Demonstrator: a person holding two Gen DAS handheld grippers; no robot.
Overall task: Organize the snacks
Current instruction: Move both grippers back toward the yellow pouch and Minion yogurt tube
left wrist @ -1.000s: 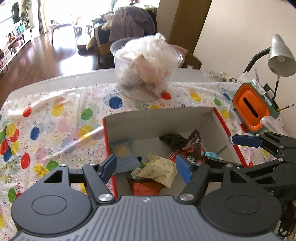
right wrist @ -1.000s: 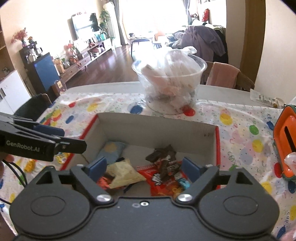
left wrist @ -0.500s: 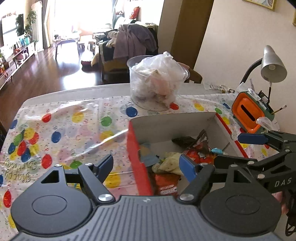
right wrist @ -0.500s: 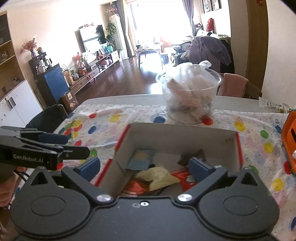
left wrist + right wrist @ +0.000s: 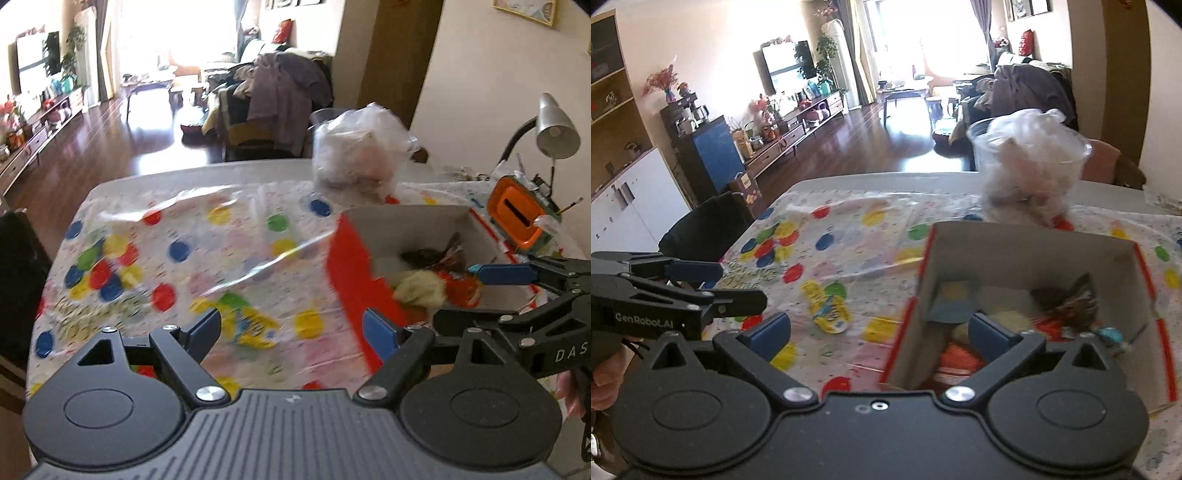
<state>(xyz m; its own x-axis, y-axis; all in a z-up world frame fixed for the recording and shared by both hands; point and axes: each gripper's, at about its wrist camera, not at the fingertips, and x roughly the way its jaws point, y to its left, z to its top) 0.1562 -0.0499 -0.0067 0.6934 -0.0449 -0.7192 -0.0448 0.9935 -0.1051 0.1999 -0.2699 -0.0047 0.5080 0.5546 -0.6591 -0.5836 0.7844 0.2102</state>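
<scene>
My own body hides the near end of the red box (image 5: 1027, 258); motion blurs the yellow packet (image 5: 255, 325) and the tub's (image 5: 354, 155) contents

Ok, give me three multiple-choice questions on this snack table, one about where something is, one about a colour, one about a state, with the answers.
1. Where does the yellow packet lie?
A. in the cardboard box
B. on the tablecloth left of the box
C. in the clear tub

2. What colour is the outside of the cardboard box?
A. red
B. green
C. black

3. How do the jaws of the left gripper stand?
A. shut on a wrapper
B. shut on nothing
C. open, holding nothing

Answers: 1 B, it rests on the dotted tablecloth outside the box. 2 A, the wall facing the left camera is red. 3 C, only cloth shows between the pads.
</scene>
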